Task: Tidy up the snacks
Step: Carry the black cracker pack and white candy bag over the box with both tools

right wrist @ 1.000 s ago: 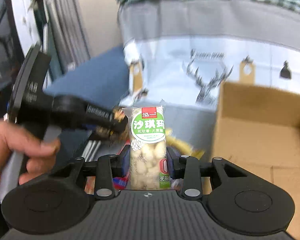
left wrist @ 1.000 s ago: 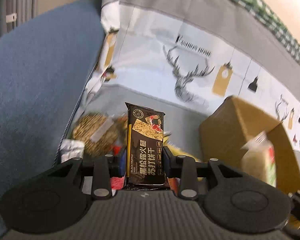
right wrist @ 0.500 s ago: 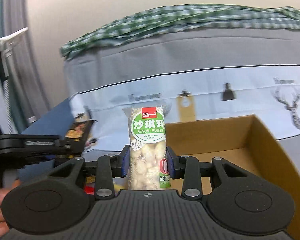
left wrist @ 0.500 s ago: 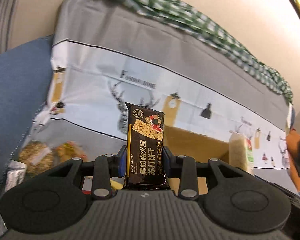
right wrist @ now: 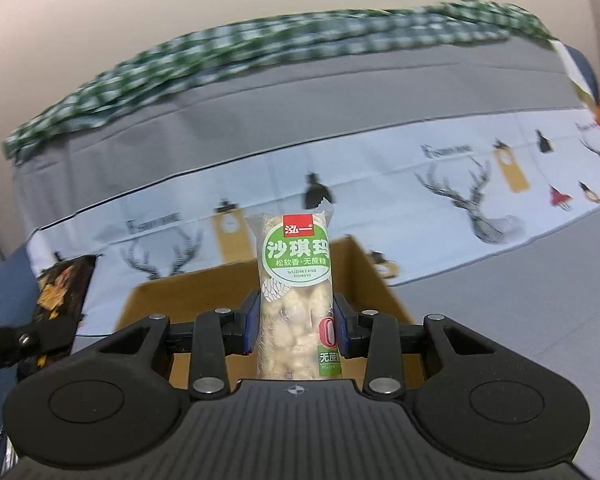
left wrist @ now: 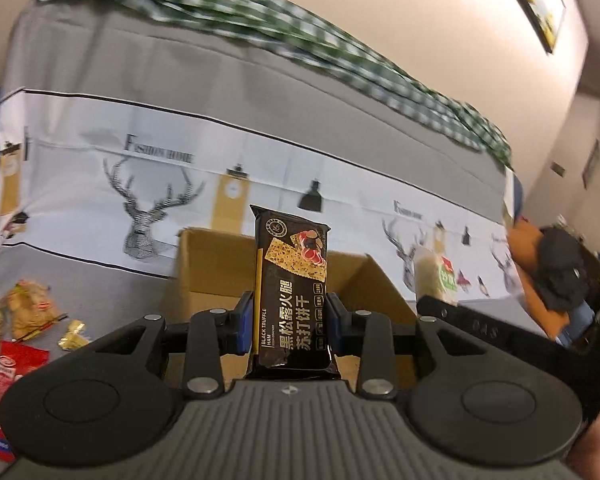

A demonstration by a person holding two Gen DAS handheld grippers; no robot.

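Both grippers w/ same grips: L (left wrist: 290,322) cracker pack (left wrist: 290,292), R (right wrist: 296,326) sachima bar (right wrist: 296,296); box (left wrist: 216,264) now centred

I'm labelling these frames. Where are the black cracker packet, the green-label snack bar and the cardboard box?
black cracker packet (left wrist: 290,296), left wrist view, middle of its front.
green-label snack bar (right wrist: 296,276), right wrist view, on the green label.
cardboard box (left wrist: 216,264), left wrist view, inner back wall.

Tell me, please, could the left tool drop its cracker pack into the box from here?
Probably yes: the left tool grips the cracker pack just before the open box, with nothing between.
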